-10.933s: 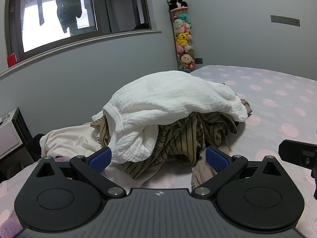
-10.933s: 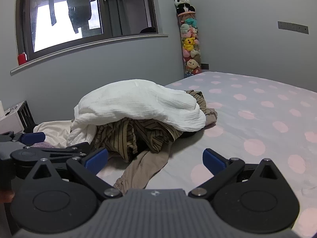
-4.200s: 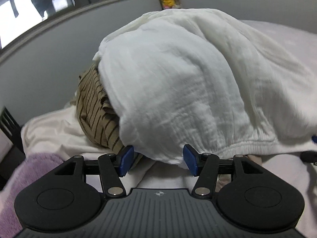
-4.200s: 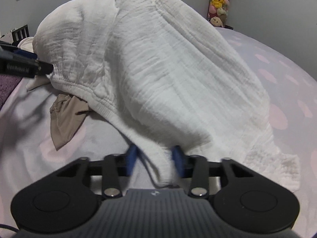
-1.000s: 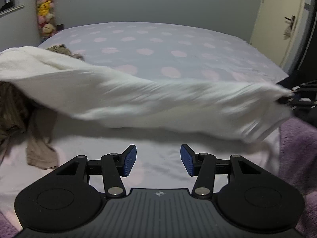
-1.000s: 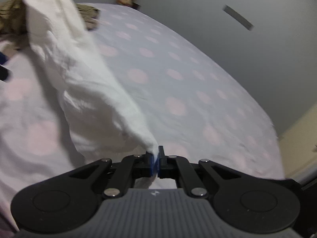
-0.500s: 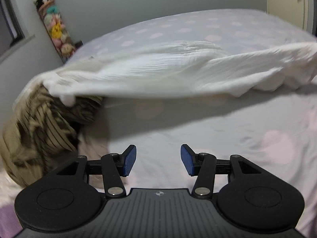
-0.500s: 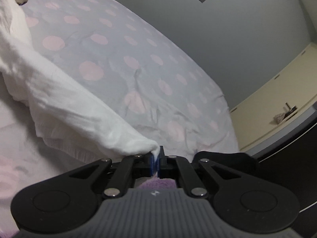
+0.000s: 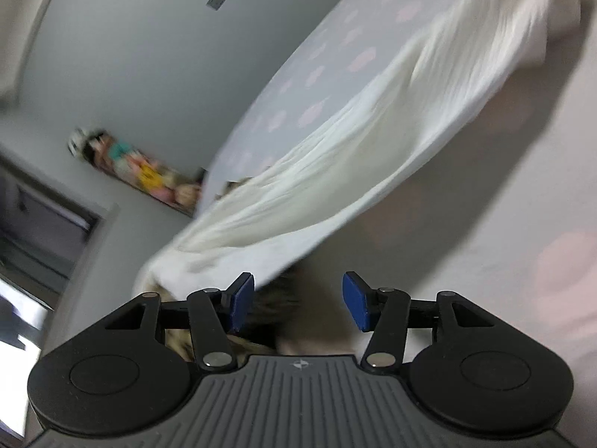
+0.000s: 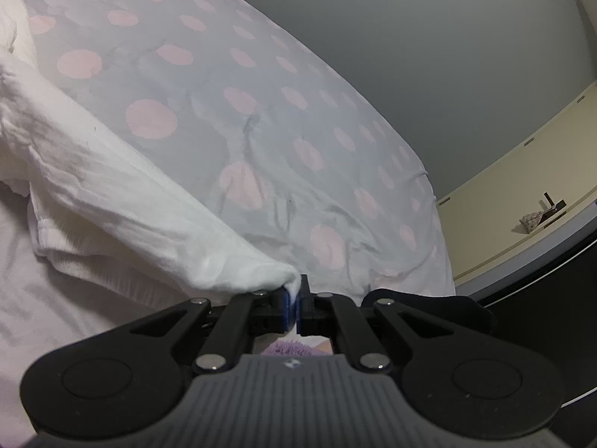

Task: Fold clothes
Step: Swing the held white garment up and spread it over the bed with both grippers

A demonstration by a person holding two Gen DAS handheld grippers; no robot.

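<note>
A white crinkled garment [image 10: 123,201] stretches across the bed from upper left down to my right gripper [image 10: 293,300], which is shut on one of its corners. In the left wrist view the same white garment [image 9: 373,142] hangs as a long band above the bedsheet, slanting from upper right to lower left. My left gripper [image 9: 296,300] is open with nothing between its blue pads [image 9: 238,298]; the garment's near end lies just beyond the left pad. A blurred brown striped garment [image 9: 268,310] sits between and below the fingers.
The bed carries a pale sheet with pink dots [image 10: 238,100]. A column of plush toys [image 9: 138,171] stands in the wall corner beside a window [image 9: 26,261]. A purple fluffy cloth [image 10: 289,347] shows under the right gripper. A cream door [image 10: 522,201] is at the right.
The left wrist view has rolled sharply and moved closer to the garment's far end by the brown pile. The right gripper keeps its grip and has shifted only slightly.
</note>
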